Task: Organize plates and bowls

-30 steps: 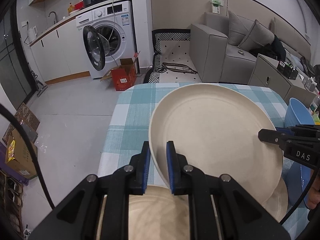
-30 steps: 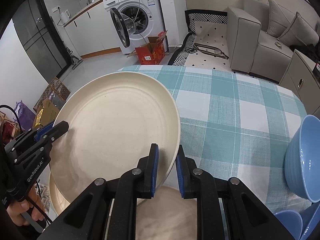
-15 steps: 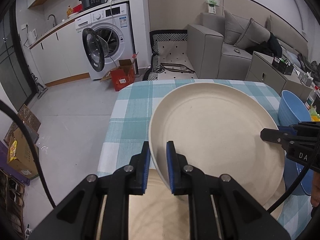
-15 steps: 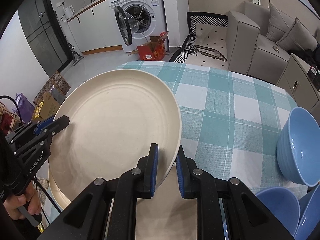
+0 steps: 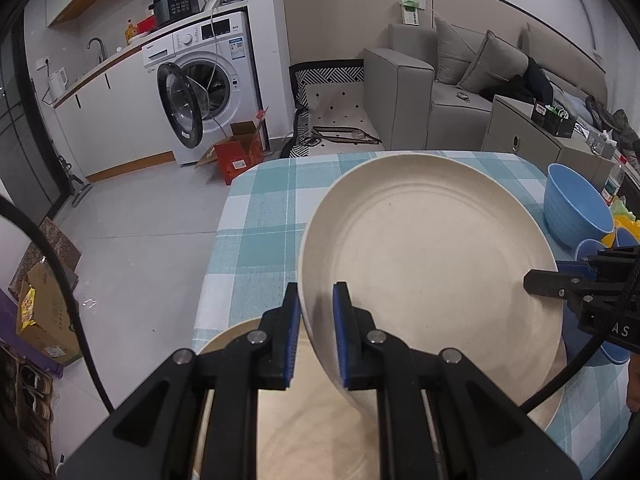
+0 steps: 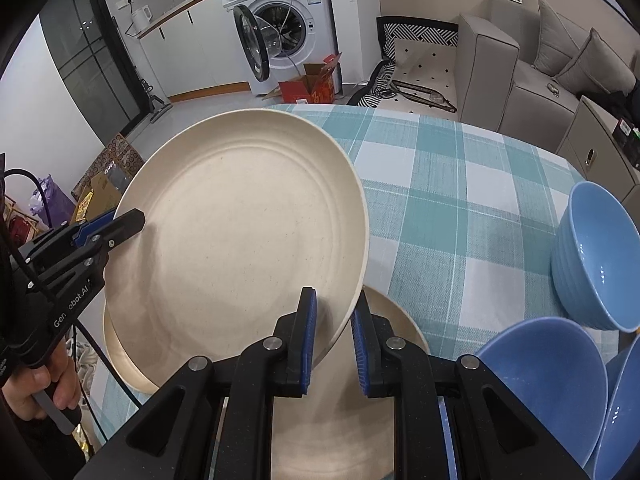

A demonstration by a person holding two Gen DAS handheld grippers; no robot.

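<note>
Cream plate point(image 5: 432, 264) between both clamped tools

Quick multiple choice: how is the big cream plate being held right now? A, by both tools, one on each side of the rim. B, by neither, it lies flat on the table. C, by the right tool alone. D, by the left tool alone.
A: the left tool and the right tool each clamp opposite edges of the cream plate, which is tilted above another plate.

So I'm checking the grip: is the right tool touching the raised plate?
Touching: the right wrist view shows the right tool clamping the raised plate's rim.
</note>
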